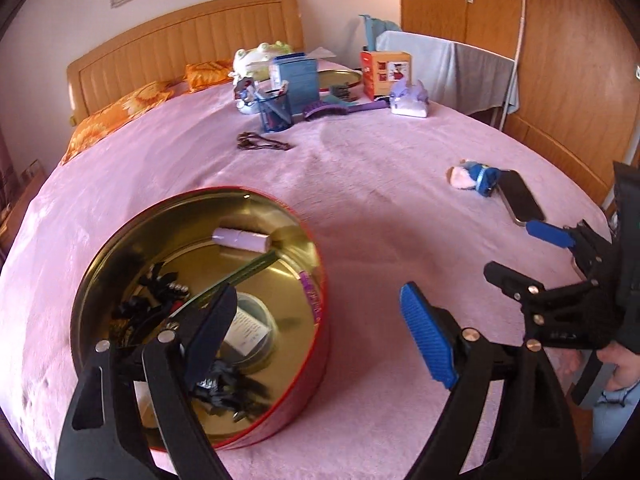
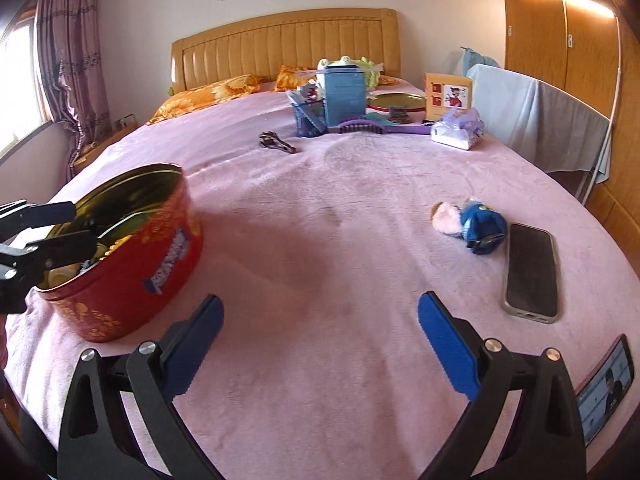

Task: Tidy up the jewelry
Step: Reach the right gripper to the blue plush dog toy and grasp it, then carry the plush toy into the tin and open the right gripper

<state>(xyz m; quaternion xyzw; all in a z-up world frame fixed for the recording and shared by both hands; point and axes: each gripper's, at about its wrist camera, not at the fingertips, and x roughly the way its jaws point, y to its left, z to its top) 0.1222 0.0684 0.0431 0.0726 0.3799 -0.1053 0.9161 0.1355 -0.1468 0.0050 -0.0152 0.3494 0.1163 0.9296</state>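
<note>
Nearest, the left gripper (image 1: pixel 316 328) hangs over the near edge of the red tin (image 1: pixel 320 344), its jaws spread wide with nothing between the pads; one finger reaches over the tin's inside while the other stands outside the wall. Inside the tin lie dark tangled pieces of jewelry (image 1: pixel 154 296), a small white tube (image 1: pixel 240 239) and a round lidded pot (image 1: pixel 250 330). Just right of it, the right gripper (image 2: pixel 320 344) is equally wide open and empty above the bare pink bedspread (image 2: pixel 320 240). Farther out rest a small blue plush toy (image 2: pixel 468 222) and a phone (image 2: pixel 530 268), side by side. Beyond them, well apart from the tin, a brown bracelet (image 1: pixel 262 142) lies loose on the cover, likely the next piece to collect. To do that well, the free gripper should approach low with its pads either side of the strand's thickest bunch, closing gently so the soft cover is not pinched. At the far end sit a blue mesh cup (image 1: pixel 276 114), a purple hairbrush (image 1: pixel 340 111) and boxes.
</note>
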